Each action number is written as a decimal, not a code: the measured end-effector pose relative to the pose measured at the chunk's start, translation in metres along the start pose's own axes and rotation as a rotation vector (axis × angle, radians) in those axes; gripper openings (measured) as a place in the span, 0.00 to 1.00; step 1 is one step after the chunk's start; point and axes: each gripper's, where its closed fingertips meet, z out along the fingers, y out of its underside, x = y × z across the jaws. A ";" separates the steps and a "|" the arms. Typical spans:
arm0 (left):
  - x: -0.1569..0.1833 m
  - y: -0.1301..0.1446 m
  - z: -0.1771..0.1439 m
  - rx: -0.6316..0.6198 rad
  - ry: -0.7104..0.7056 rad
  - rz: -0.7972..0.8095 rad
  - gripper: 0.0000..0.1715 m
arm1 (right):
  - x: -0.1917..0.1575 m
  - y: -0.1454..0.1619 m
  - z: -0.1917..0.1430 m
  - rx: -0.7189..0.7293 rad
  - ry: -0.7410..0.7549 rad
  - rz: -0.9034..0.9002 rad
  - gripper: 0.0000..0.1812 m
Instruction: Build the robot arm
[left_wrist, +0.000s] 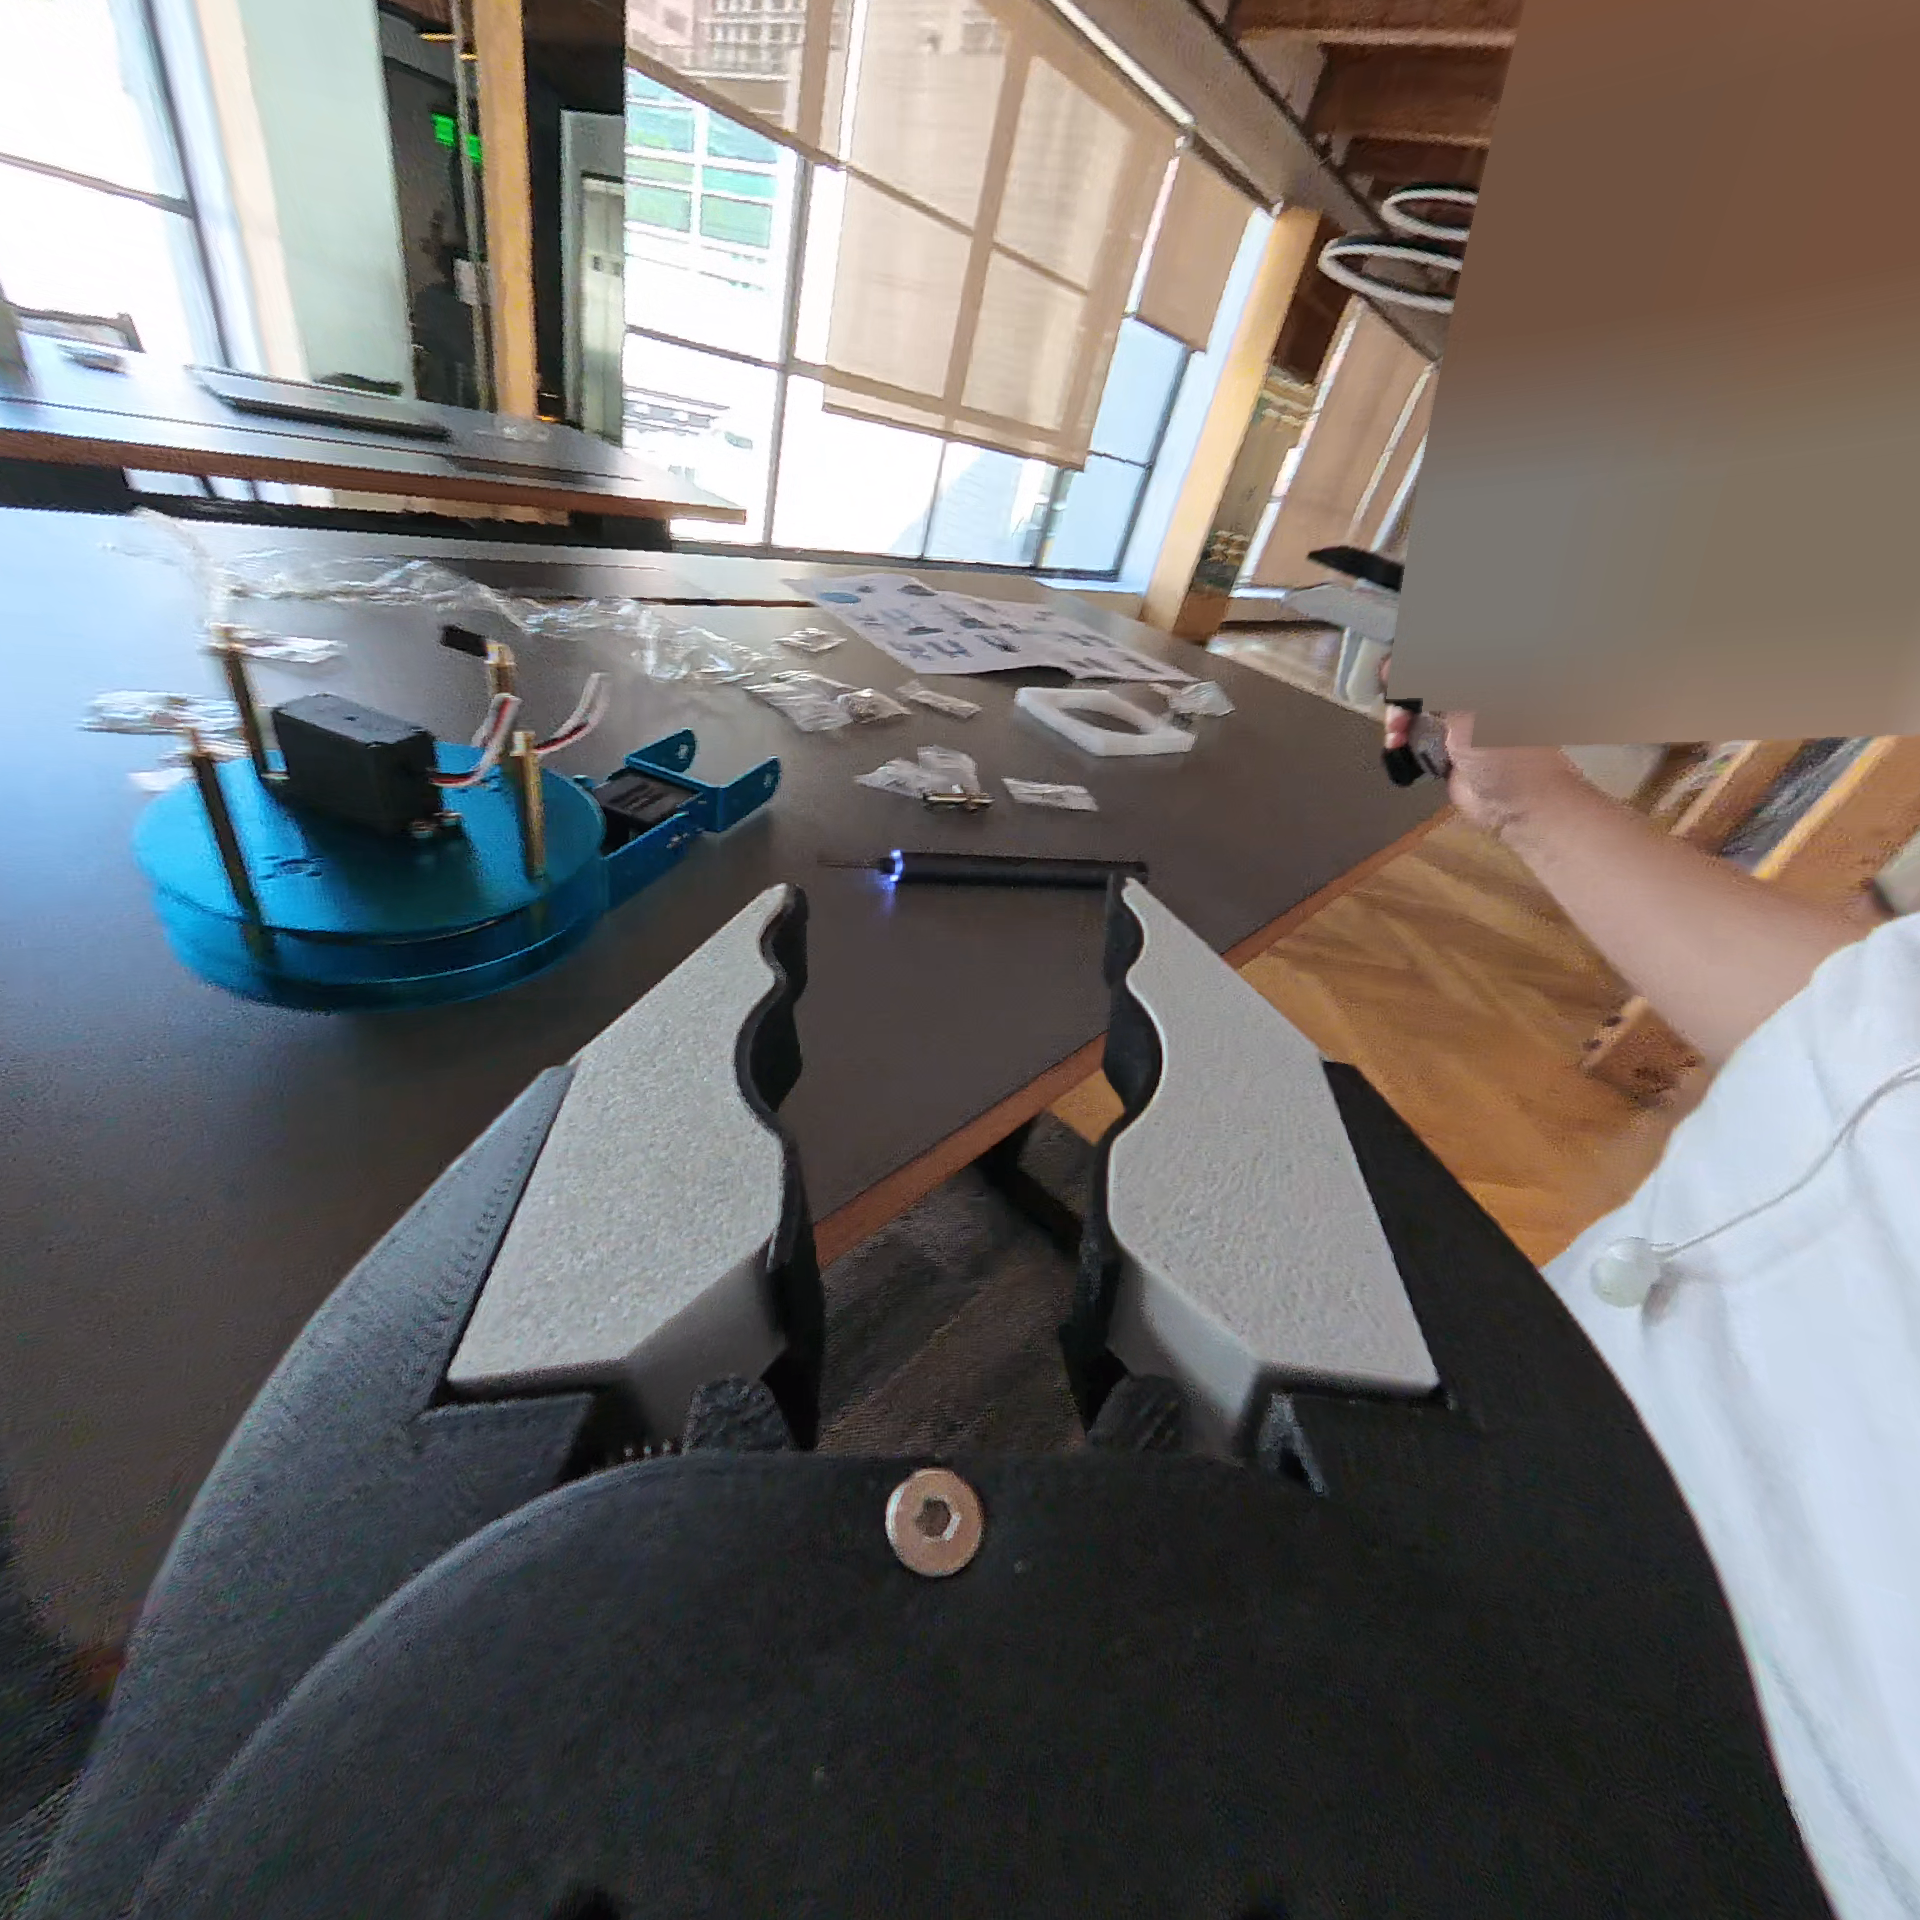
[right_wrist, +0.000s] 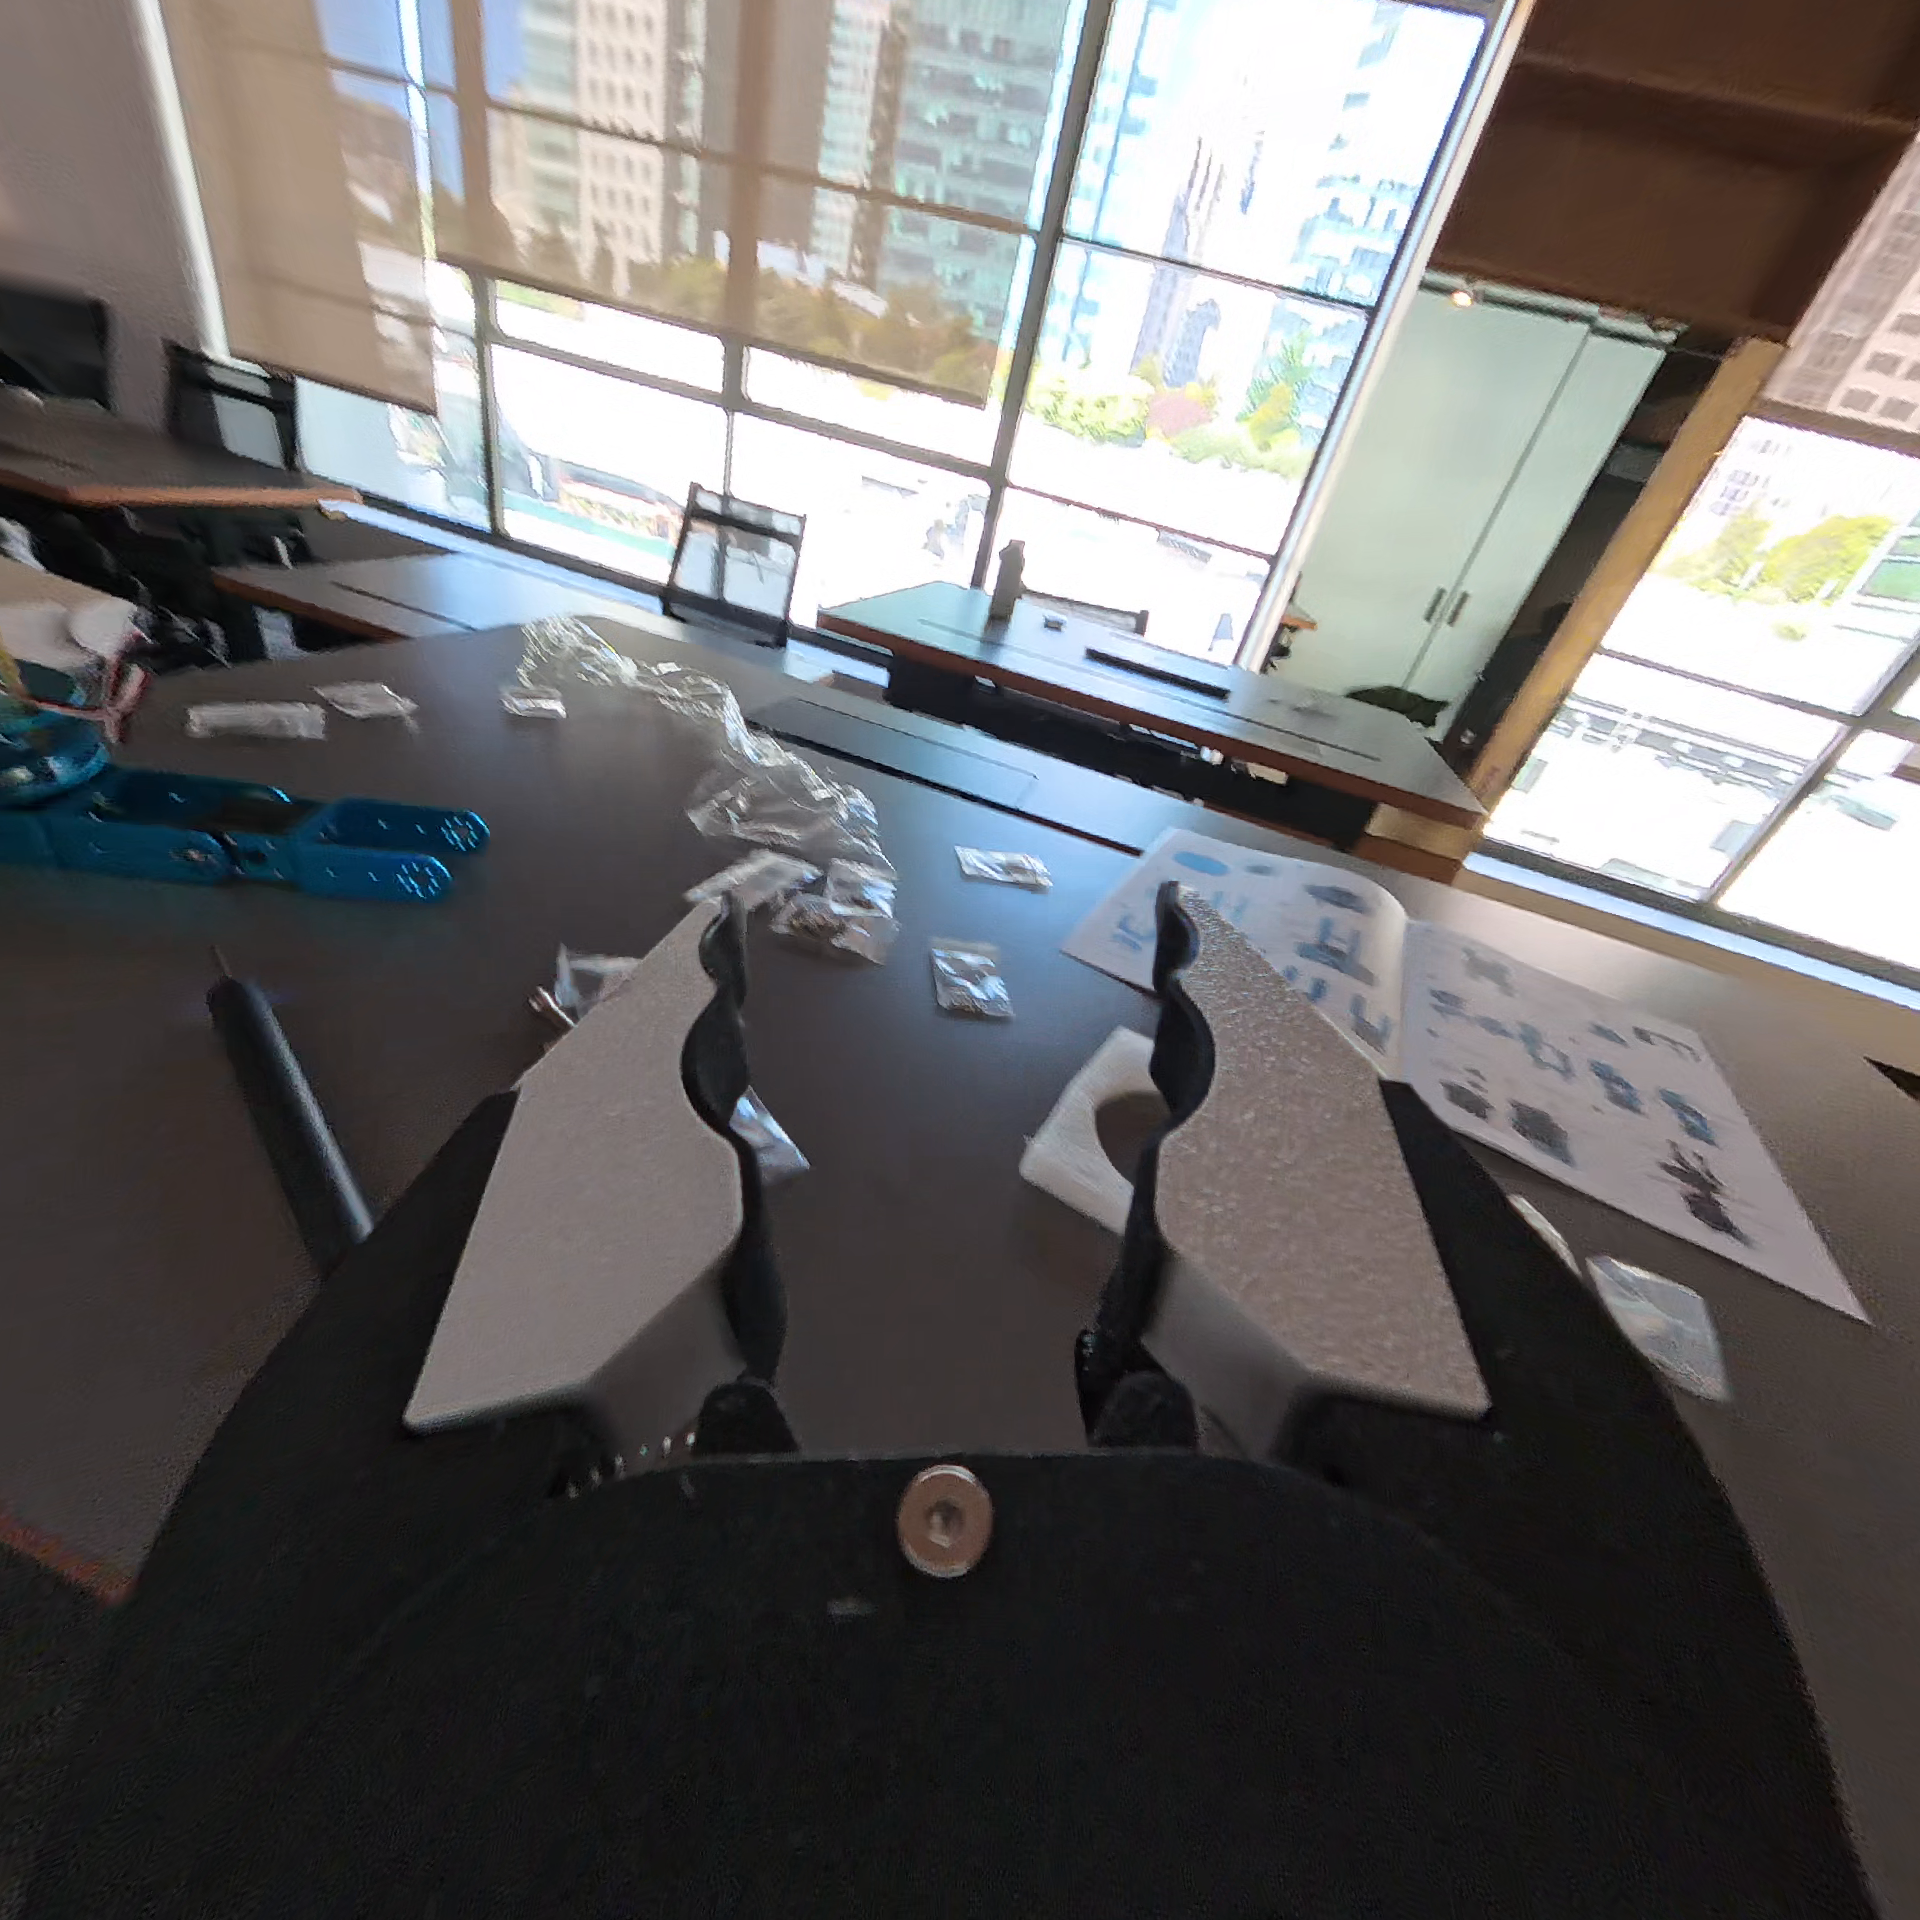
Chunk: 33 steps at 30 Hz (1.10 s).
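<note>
Screwdriver lies on the table, just past the left claw.
Both claws are spread and hold nothing; the right claw hangs over little bags, by white foam.

The dark desk carries a blue round base, a black pen-like tool, small clear bags, a white foam frame and an open booklet.
</note>
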 end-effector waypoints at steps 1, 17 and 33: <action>0.001 0.001 0.009 -0.002 0.039 -0.037 0.35 | 0.003 0.003 -0.006 -0.020 -0.001 0.006 0.43; 0.043 0.009 0.172 -0.105 0.112 0.030 0.22 | -0.210 0.096 0.051 -0.456 -0.812 0.033 0.30; -0.032 0.054 0.106 -0.167 -0.455 -0.165 0.10 | -0.211 0.128 0.072 -0.632 -1.029 -0.034 0.10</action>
